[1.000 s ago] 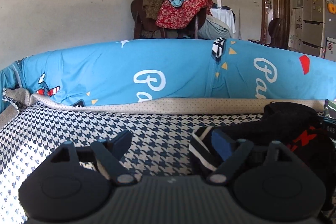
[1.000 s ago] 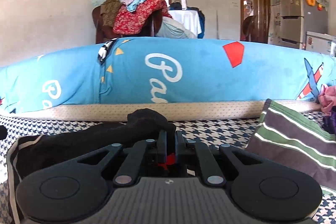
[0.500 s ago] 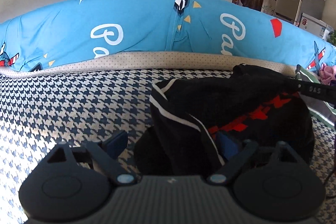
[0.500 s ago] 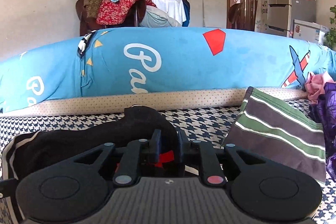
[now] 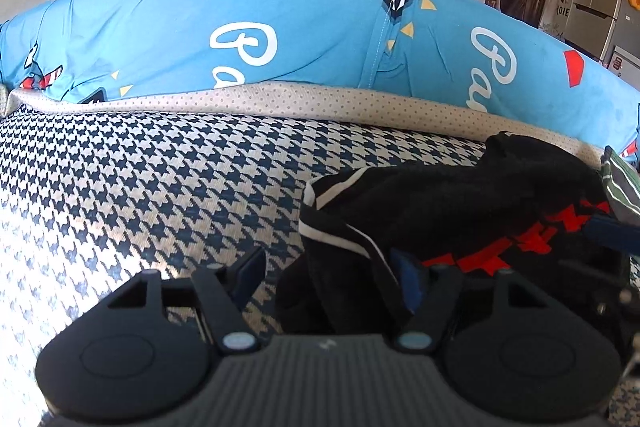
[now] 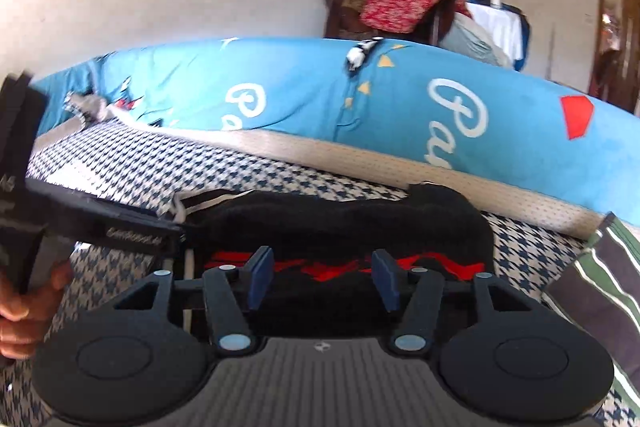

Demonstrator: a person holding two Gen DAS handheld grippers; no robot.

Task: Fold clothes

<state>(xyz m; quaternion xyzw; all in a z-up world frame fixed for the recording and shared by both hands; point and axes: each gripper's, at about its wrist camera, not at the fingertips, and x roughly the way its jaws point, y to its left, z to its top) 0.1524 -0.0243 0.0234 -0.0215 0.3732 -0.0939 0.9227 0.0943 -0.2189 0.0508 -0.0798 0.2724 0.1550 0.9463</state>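
black fabric with white piping and a red print, the bunched garment (image 5: pixel 460 211) is lying on the houndstooth-patterned bed cover (image 5: pixel 140 187), just in front of the long blue printed bolster (image 5: pixel 280 35). the right gripper (image 6: pixel 322 277) has just been opening, its fingers now standing apart above the cloth with nothing pinched. the left gripper (image 5: pixel 332 273) has just been closing, straddling the piped hem without pressing it yet. this is looking like a regrasp mid-fold; next, the left needs to be pinching that hem cleanly.
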